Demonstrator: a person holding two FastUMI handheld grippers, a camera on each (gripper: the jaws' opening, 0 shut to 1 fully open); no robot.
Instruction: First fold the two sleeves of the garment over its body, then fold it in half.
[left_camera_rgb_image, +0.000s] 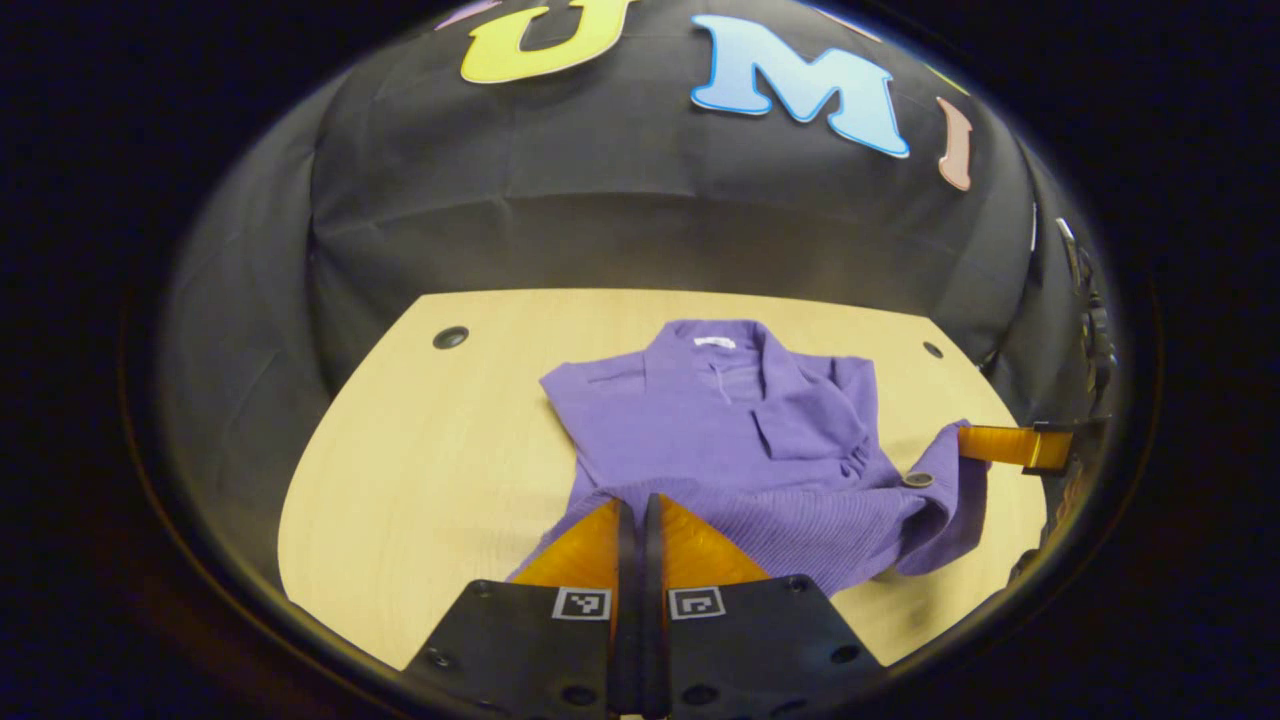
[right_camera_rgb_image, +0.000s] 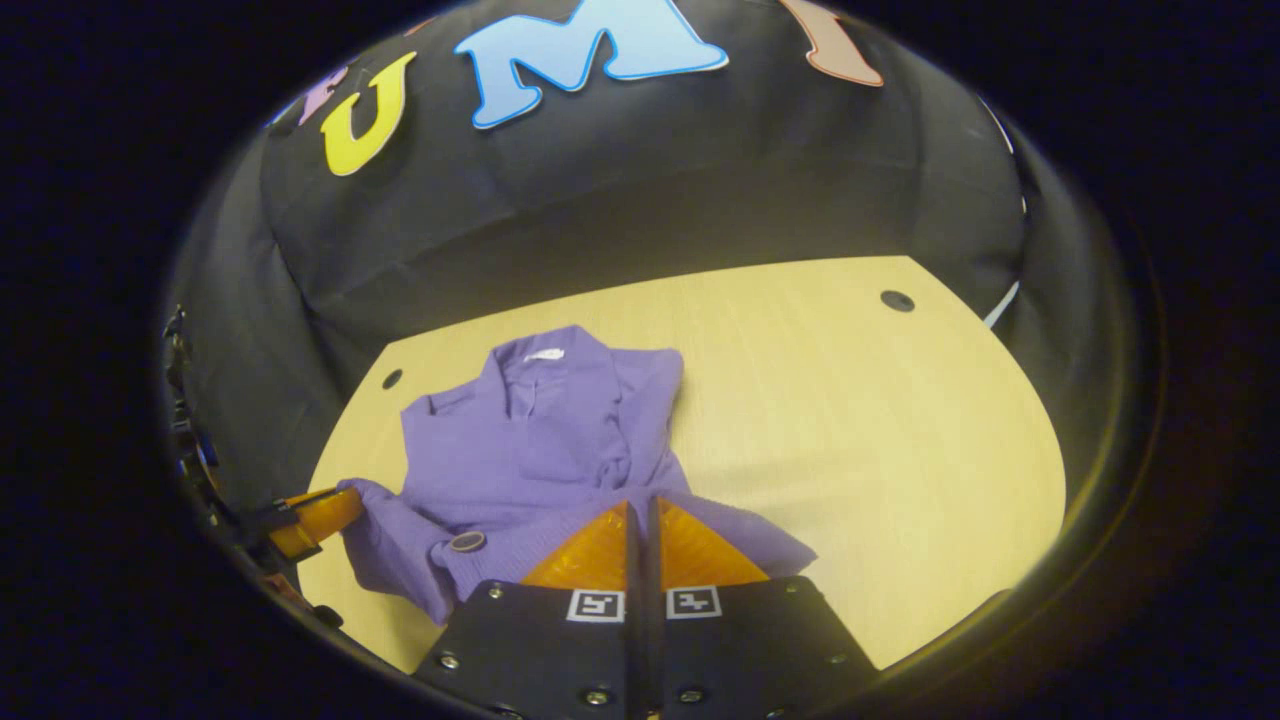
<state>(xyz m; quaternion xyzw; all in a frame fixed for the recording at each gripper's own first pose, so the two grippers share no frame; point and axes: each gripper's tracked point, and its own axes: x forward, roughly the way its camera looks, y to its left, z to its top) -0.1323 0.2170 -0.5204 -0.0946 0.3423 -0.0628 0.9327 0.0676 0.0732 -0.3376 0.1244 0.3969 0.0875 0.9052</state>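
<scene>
Left gripper (left_camera_rgb_image: 638, 510) jaws pinching purple garment (left_camera_rgb_image: 720, 430) hem, right gripper (right_camera_rgb_image: 640, 515) likewise

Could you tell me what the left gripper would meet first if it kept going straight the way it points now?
The left gripper is shut on the near hem of the purple sweater, so going on it would likely push into the sweater's body and collar, then the booth wall; depth is unclear.
</scene>
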